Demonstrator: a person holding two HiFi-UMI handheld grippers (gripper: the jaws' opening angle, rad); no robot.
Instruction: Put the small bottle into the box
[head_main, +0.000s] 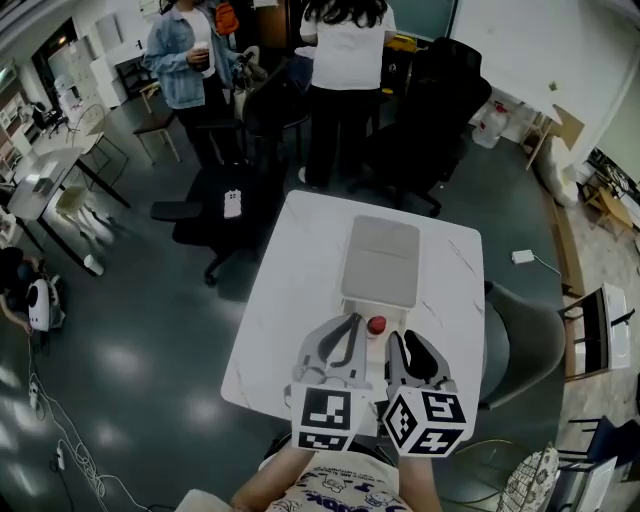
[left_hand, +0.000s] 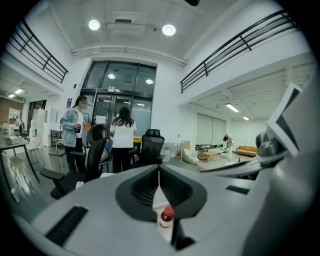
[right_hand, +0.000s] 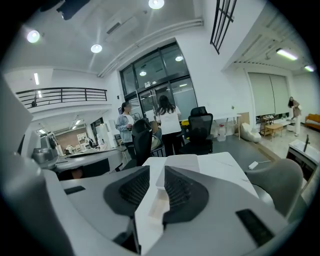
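Note:
A small bottle with a red cap (head_main: 376, 325) stands on the white table (head_main: 290, 330), right at the near edge of a flat grey box (head_main: 380, 262). In the head view it sits between the tips of my two grippers, and neither holds it. My left gripper (head_main: 350, 322) is just left of it with its jaws together. In the left gripper view the bottle (left_hand: 166, 218) shows low down, through the slit under the closed left gripper tips (left_hand: 159, 172). My right gripper (head_main: 400, 342) is just right of the bottle. Its jaws (right_hand: 156, 176) are drawn in to a thin slit with nothing between them, and they point at the box (right_hand: 181, 161).
Two people stand beyond the table's far edge among black office chairs (head_main: 425, 110). A phone (head_main: 232, 203) lies on a chair seat at the far left. A grey chair (head_main: 525, 345) stands close against the table's right side.

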